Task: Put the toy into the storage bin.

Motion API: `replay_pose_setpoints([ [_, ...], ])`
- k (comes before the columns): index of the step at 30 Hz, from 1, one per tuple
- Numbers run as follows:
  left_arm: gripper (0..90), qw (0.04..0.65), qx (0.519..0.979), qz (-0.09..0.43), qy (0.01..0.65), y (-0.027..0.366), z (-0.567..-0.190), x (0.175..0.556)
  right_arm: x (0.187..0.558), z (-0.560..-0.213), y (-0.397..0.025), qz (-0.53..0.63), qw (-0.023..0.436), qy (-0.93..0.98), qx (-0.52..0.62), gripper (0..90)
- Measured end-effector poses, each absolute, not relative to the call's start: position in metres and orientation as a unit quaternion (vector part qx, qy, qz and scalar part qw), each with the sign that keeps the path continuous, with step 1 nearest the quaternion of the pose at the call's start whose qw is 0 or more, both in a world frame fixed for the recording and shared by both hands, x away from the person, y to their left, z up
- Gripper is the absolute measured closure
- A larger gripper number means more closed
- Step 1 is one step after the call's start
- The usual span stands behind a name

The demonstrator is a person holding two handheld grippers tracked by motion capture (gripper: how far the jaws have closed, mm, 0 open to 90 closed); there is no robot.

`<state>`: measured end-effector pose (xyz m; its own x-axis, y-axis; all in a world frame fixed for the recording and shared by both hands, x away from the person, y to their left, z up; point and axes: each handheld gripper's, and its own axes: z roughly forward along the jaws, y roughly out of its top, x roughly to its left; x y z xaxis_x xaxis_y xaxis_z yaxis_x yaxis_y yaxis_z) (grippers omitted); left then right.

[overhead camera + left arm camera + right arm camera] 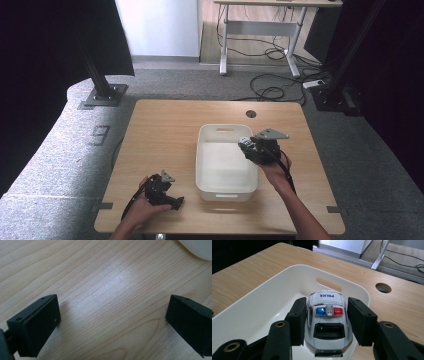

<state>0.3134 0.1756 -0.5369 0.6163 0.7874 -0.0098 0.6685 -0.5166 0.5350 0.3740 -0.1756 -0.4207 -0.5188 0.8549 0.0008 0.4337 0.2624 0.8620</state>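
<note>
— Right gripper (325, 320)?
— Clamped on a toy police car (327, 322), one black jaw against each flank. Held above the white plastic bin (204, 165), over its right-hand wall, roughly mid-table, nearer the right edge.

— Any writing on the car?
— "POLICE" in blue capitals across the white bonnet, read upside down from the right gripper view. Behind it a roof light bar, blue on one side, red on the other, silver in the middle. Dark rear window nearest the camera, with a small green glint in it.

— And the bin?
— White, rounded corners, slot handle (329, 284) cut in the far wall. Standing on the wooden table (165, 125), right of centre. Round cable hole (251, 114) in the tabletop beyond it, toward the far edge.

— Left gripper (112, 315)?
— Jaws spread wide, nothing between them but bare wood grain. Down near the front edge, toward the front-left corner (167, 192), well apart from the bin. A curved bit of the bin's white wall just in the top corner of the left gripper view.

— Other markings?
— A pale "9" (101, 134) on the grey floor off the table's left edge.
</note>
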Motion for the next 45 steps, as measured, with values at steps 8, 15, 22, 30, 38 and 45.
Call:
replay_pose_setpoints([
  [8,0.0,0.252,0.863,0.118,0.421,0.176,-0.537,0.313,0.375,-0.423,-0.172,0.431,0.241,0.759,0.425,51.0],
  [15,0.0,0.252,0.863,0.117,0.421,0.176,-0.537,0.313,0.377,-0.424,-0.170,0.429,0.240,0.760,0.426,51.0],
  [22,0.0,0.252,0.863,0.118,0.421,0.176,-0.537,0.313,0.380,-0.426,-0.166,0.428,0.237,0.761,0.426,51.0],
  [30,0.0,0.252,0.863,0.118,0.421,0.176,-0.537,0.313,0.381,-0.427,-0.160,0.427,0.235,0.764,0.422,51.0],
  [38,0.0,0.252,0.863,0.118,0.421,0.176,-0.537,0.313,0.384,-0.428,-0.155,0.425,0.233,0.768,0.420,51.0],
  [45,0.0,0.251,0.864,0.118,0.421,0.176,-0.537,0.313,0.385,-0.429,-0.153,0.424,0.231,0.769,0.420,51.1],
])
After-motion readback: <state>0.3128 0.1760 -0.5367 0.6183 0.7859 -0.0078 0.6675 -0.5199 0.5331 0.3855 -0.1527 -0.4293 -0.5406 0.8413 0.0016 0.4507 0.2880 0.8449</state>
